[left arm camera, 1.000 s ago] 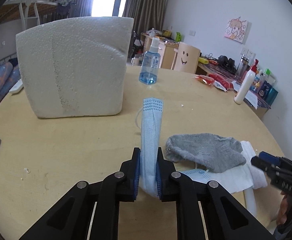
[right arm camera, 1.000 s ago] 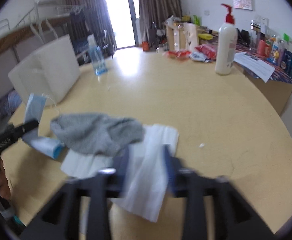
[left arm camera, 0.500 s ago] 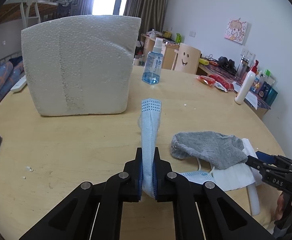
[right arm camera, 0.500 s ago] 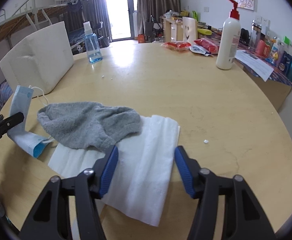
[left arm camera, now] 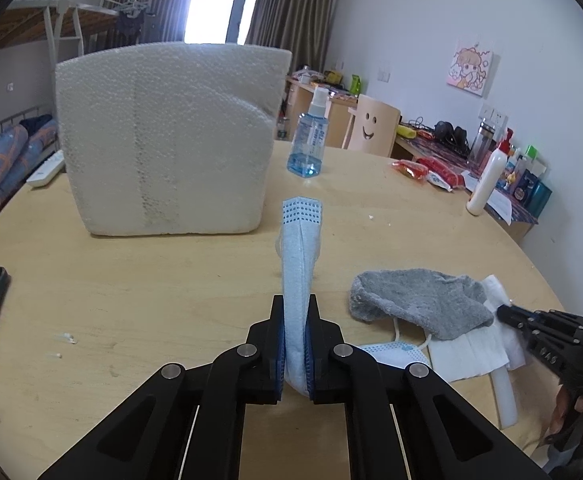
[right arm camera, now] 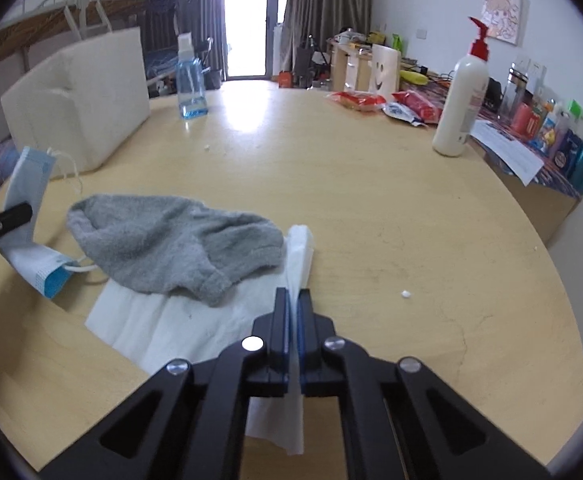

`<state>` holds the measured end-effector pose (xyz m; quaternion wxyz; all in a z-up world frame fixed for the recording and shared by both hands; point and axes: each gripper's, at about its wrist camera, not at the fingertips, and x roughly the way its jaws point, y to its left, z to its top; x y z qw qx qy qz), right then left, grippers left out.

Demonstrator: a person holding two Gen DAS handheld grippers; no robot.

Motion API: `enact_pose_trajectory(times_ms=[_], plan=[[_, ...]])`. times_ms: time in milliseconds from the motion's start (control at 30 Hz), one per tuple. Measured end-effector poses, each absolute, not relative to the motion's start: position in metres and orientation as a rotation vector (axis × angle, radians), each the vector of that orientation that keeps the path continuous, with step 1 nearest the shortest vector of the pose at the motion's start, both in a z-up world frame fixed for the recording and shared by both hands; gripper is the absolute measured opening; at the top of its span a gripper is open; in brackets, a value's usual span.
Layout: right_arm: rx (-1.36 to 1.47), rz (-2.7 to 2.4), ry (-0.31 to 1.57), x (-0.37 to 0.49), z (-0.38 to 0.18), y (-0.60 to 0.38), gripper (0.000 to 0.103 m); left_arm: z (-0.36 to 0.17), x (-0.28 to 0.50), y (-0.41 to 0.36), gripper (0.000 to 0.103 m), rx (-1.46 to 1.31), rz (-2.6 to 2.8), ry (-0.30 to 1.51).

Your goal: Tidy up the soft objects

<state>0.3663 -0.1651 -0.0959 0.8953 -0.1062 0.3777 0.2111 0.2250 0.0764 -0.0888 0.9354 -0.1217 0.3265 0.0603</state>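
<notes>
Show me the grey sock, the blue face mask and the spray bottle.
grey sock [right arm camera: 171, 236], right wrist view, middle of its body.
blue face mask [left arm camera: 297, 280], left wrist view, its folded middle.
spray bottle [left arm camera: 307, 148], left wrist view, its clear body.

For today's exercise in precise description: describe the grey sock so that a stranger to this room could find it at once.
Start at the big white foam block standing on the round wooden table. Nearer the camera lies a small heap of soft things, and the grey sock lies on top of it, across a white tissue. It alone is grey and fuzzy; the face mask beside it is pale blue and pleated.
</notes>
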Motion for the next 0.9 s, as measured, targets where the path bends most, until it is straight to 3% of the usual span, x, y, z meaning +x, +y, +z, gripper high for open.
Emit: enact_pose_trajectory(times_ms=[667,900], plan=[[-0.052,0.445,0.459,0.342,0.004,-0.195,0.005,-0.063,0.2,0.091,0.008,-0.247,0.169,0.574],[-0.027,0.452,0.422,0.341,0.012,-0.202,0.005,-0.06,0.197,0.09,0.008,-0.244,0.175,0.561]])
